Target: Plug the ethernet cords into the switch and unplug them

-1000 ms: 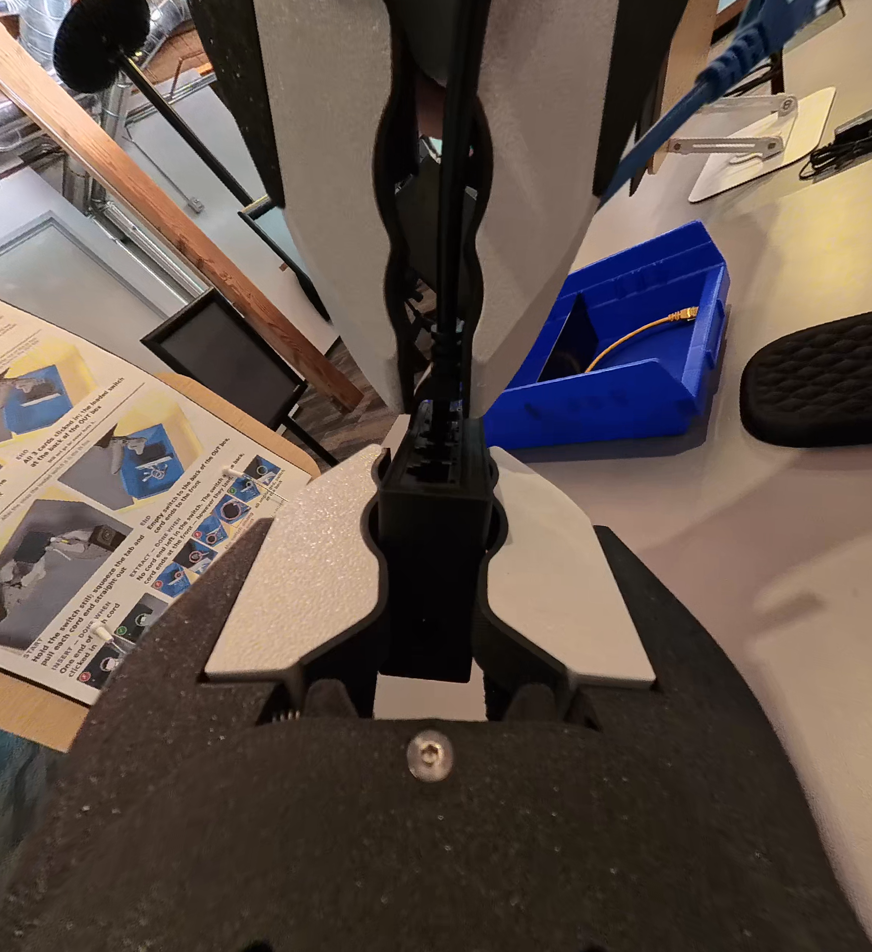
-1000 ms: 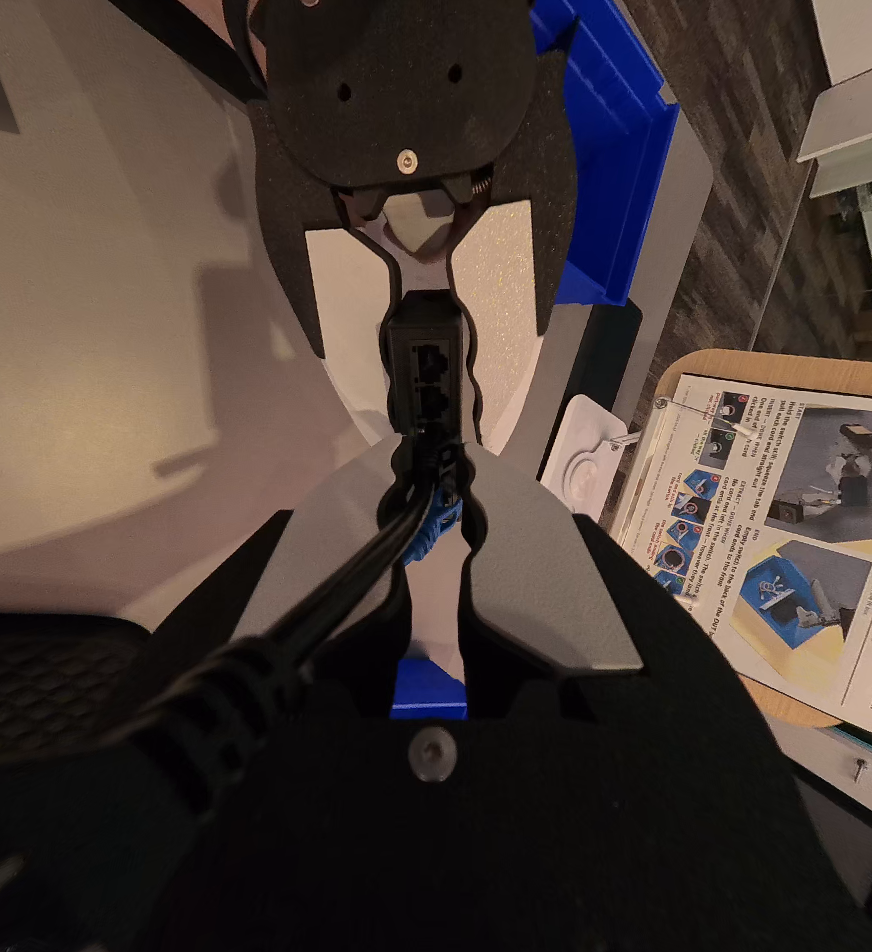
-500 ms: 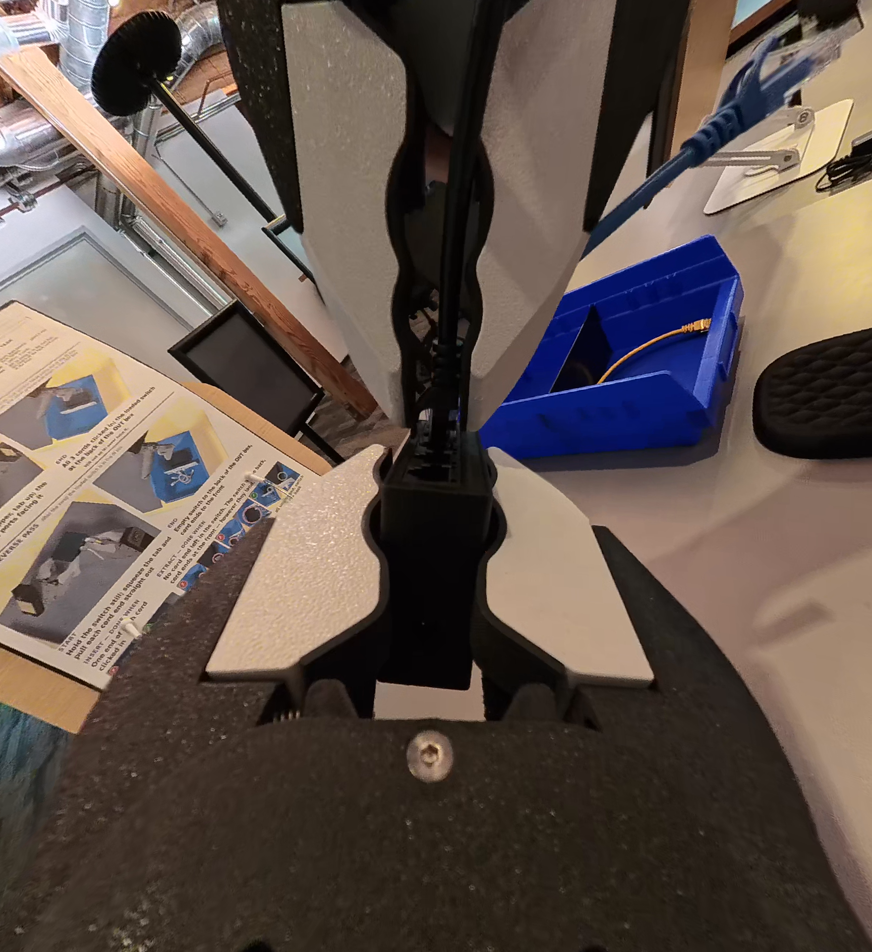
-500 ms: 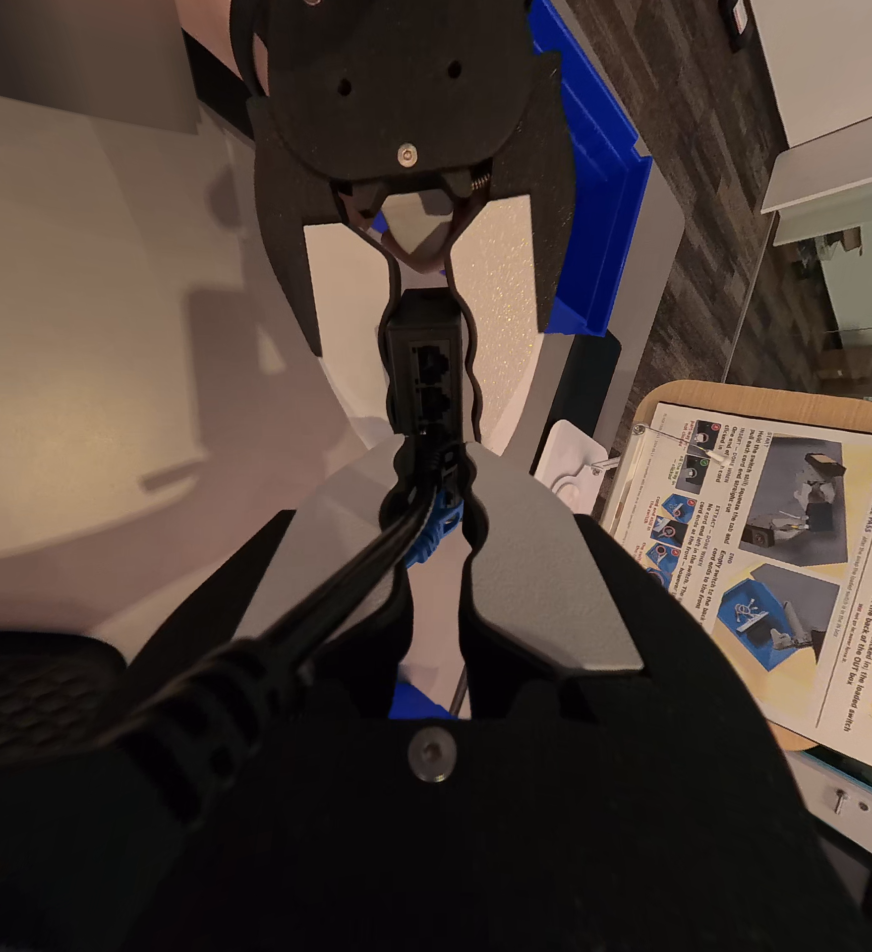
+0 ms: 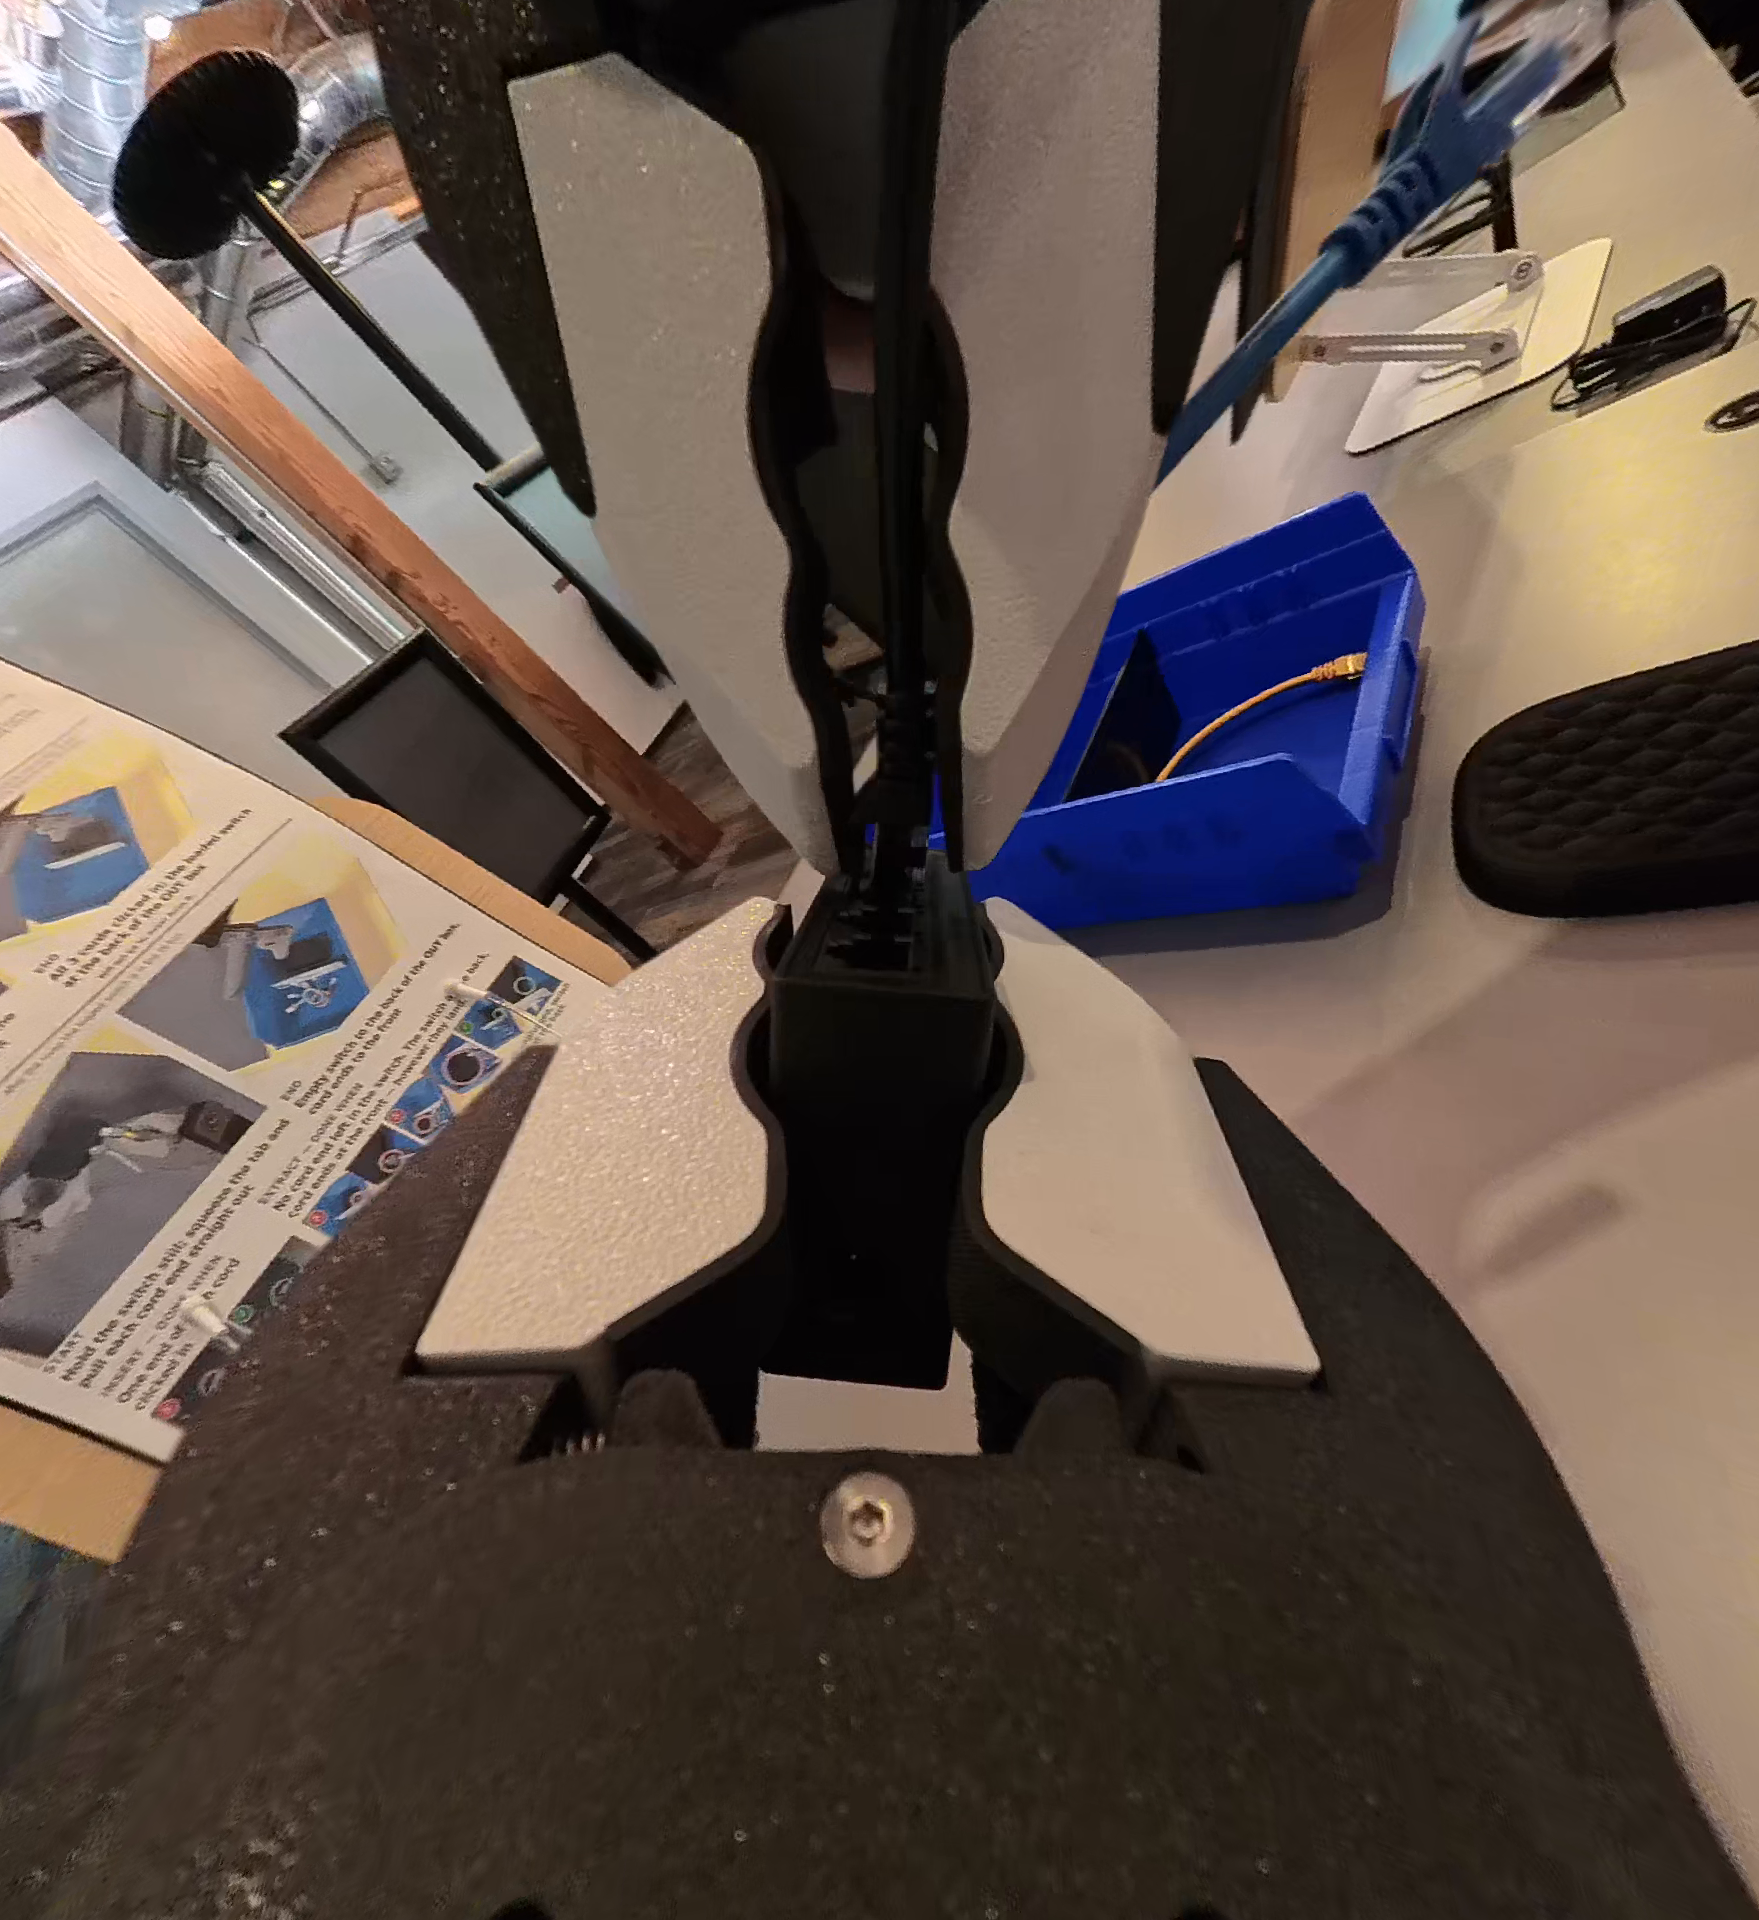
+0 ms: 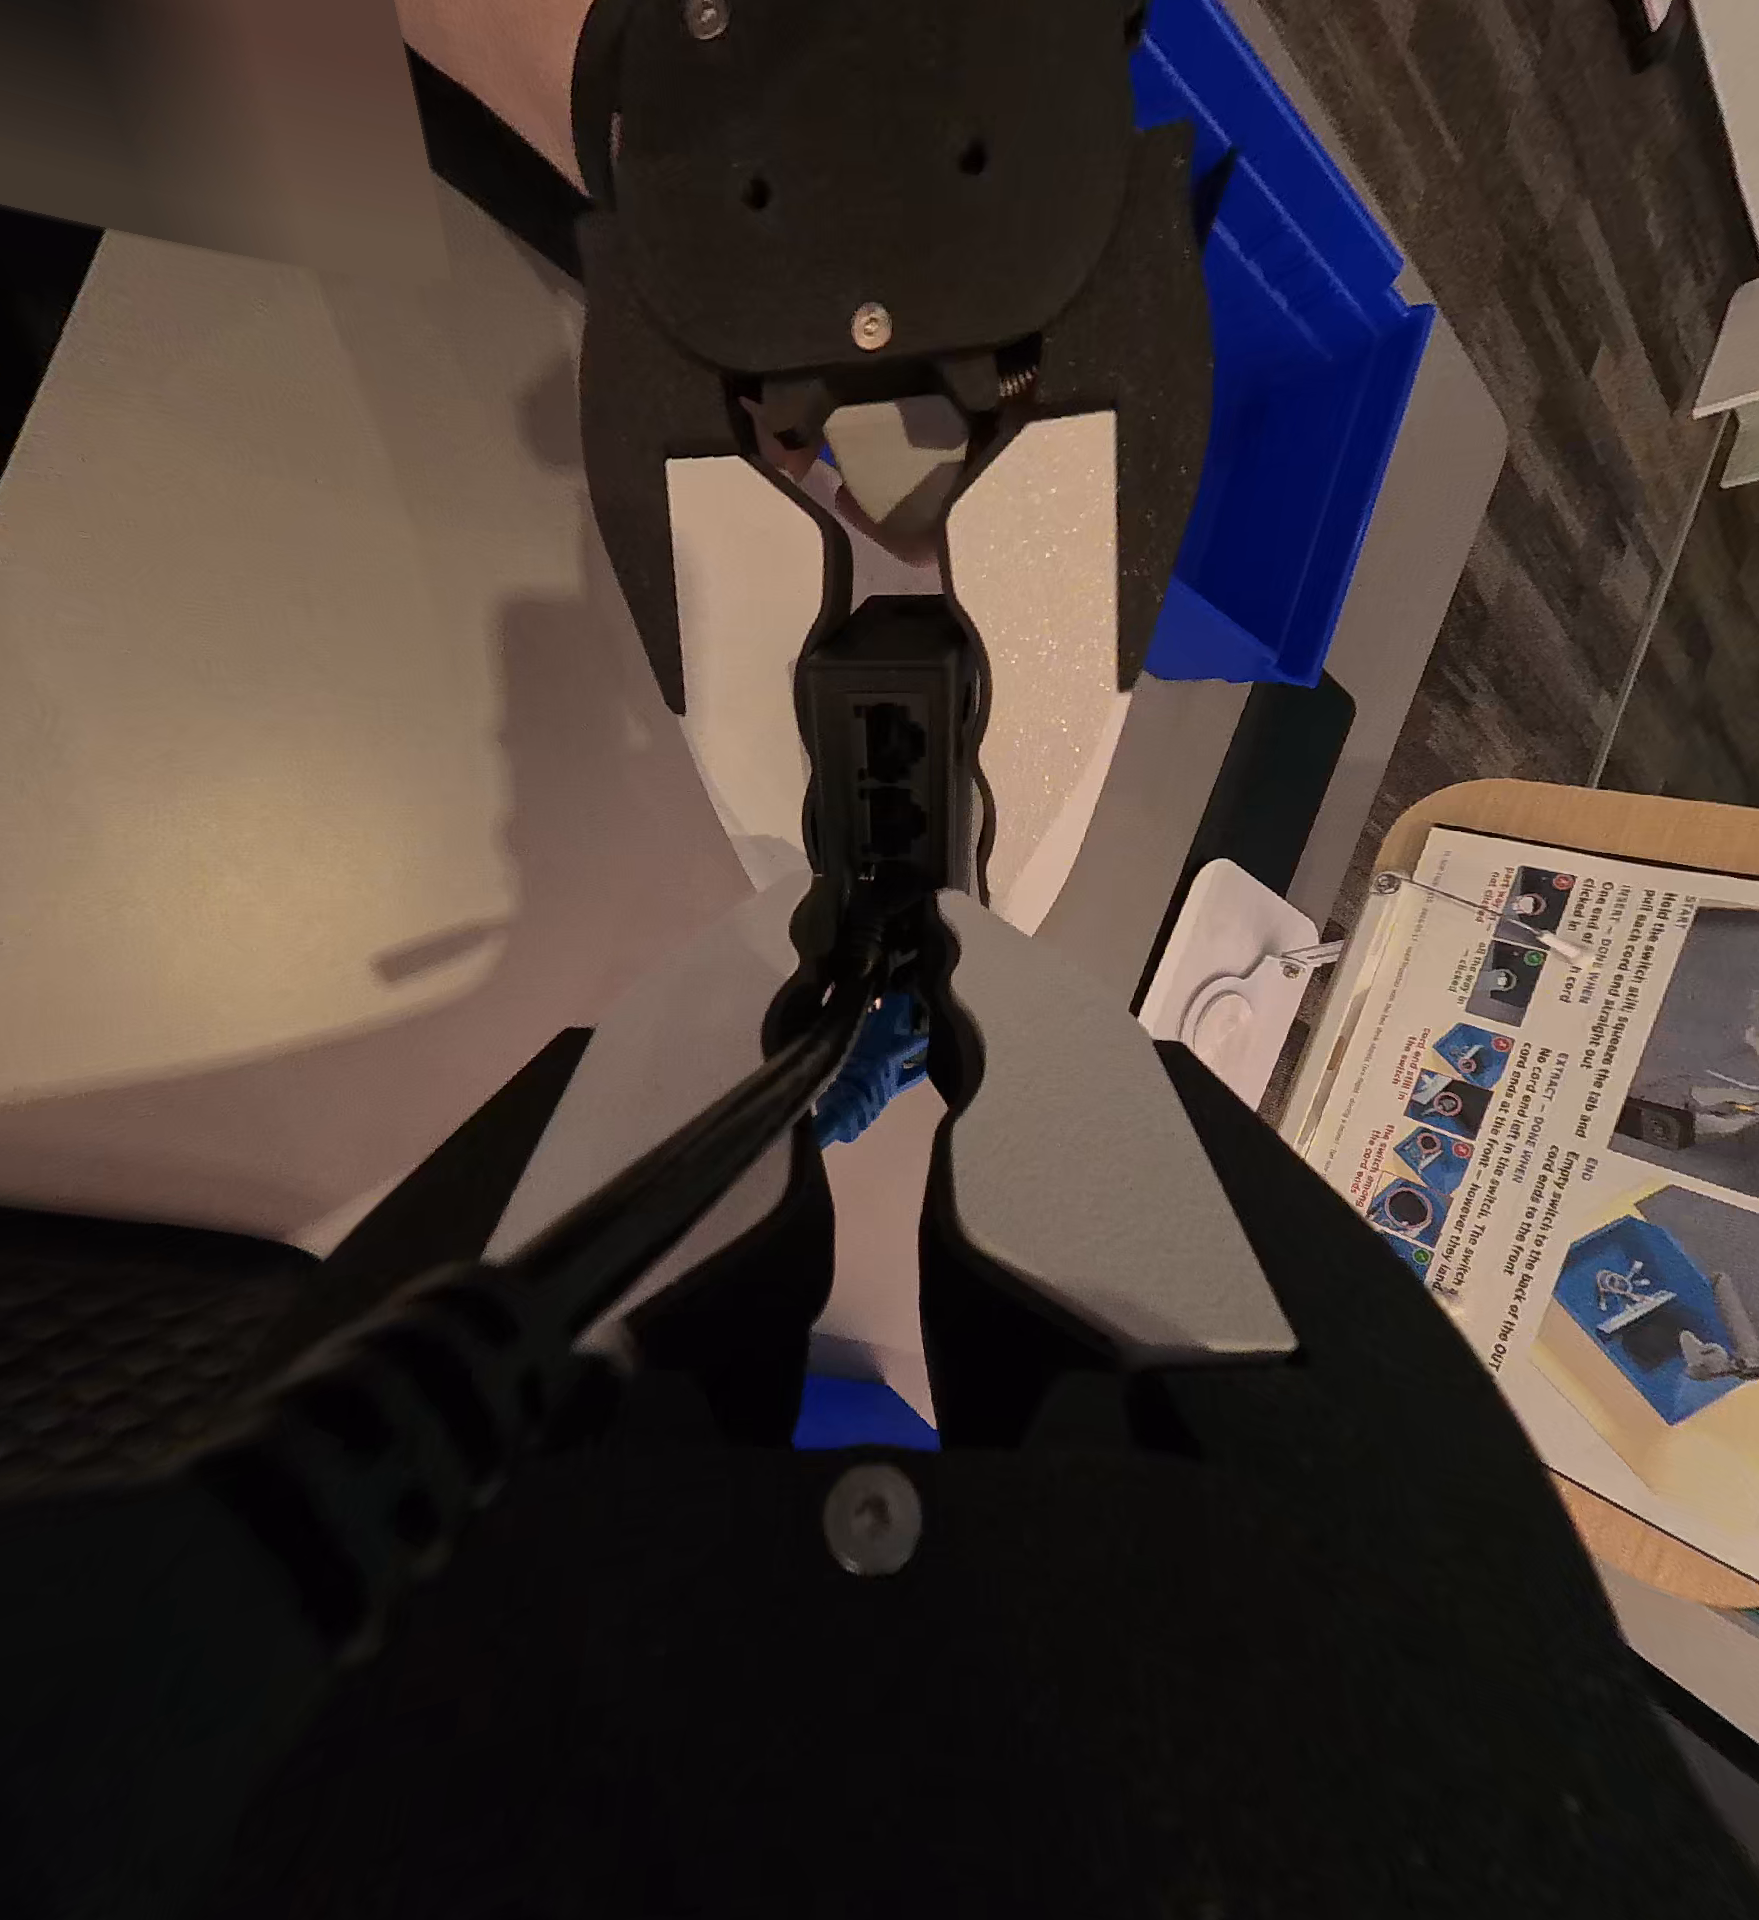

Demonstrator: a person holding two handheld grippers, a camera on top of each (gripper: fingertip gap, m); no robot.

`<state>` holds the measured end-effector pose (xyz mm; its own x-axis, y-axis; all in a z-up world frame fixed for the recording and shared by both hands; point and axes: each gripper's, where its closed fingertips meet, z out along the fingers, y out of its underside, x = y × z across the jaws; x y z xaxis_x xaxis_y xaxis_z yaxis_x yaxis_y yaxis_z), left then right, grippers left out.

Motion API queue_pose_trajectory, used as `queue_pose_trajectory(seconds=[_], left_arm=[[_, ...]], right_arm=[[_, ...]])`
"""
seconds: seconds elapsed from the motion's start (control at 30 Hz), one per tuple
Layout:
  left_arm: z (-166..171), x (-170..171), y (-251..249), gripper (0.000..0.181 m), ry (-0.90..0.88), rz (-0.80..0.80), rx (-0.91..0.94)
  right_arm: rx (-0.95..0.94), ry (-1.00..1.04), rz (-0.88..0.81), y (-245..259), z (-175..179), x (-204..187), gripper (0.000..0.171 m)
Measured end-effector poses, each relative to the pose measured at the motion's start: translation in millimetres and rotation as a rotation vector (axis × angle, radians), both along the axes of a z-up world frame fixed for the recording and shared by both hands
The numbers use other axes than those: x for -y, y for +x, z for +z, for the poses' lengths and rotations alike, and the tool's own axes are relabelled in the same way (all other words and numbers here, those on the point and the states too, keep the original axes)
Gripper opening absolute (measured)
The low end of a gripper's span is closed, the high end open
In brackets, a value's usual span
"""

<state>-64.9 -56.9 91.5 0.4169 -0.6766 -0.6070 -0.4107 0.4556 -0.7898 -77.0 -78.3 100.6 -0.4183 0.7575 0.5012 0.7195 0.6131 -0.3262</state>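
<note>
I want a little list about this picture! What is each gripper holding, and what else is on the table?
left gripper: shut on the black switch
right gripper: shut on the black cord at the switch's port
open ports: two empty ones show in the right wrist view
blue cord: loose end hanging free
blue bin: on the table, orange cord inside
instruction sheet: on a side board

At frame centre the right gripper [image 6: 870,940] has its jaws closed on a black cord [image 6: 750,1101], apparently seated in the black switch [image 6: 885,758] clamped by the left gripper [image 6: 890,665] above.
</note>
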Motion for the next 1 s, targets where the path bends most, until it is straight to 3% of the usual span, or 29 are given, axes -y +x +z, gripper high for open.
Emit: queue_pose_trajectory(seconds=[0.47,1.0], left_arm=[[-8,4,10,0.032,-0.038,-0.066,0.006],[-16,-6,9,0.032,0.015,0.060,-0.091]], right_arm=[[0.034,-0.062,-0.018,9,-6,3,0.013],[0.143,-0.028,-0.140,16,-6,-1,0.013]])
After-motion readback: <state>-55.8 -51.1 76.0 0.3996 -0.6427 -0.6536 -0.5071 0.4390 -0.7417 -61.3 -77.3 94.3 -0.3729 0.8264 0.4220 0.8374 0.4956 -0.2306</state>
